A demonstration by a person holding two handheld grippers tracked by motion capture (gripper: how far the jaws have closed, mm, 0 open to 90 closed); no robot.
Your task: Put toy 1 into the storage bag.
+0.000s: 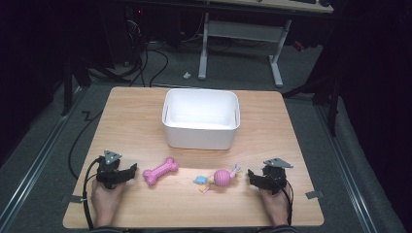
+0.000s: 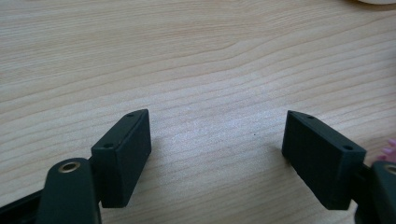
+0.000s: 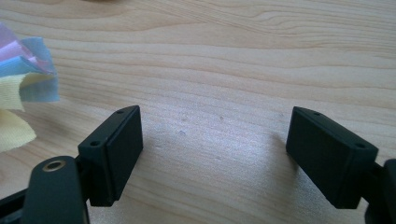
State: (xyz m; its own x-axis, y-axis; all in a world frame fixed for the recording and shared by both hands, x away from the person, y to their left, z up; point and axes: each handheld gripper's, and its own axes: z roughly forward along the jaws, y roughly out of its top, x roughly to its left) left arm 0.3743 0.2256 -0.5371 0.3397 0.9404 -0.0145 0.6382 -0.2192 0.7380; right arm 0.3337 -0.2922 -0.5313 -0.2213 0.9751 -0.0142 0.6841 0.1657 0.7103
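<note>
A pink bone-shaped toy (image 1: 161, 171) lies on the wooden table (image 1: 131, 121), just right of my left gripper (image 1: 129, 173). That gripper rests near the front left, open, with bare wood between its jaws (image 2: 217, 140); a pink sliver of the bone (image 2: 389, 148) shows at the right edge. A pink ball toy with pastel fabric tails (image 1: 219, 178) lies left of my right gripper (image 1: 251, 176), which is open over bare wood (image 3: 215, 140). The fabric tails (image 3: 23, 79) lie at the left of the right gripper view.
A white rectangular bin (image 1: 200, 118) stands open-topped at the middle of the table, behind both toys. Cables trail from each gripper over the table's front edge. A desk frame (image 1: 240, 39) and cables on the floor lie beyond the far edge.
</note>
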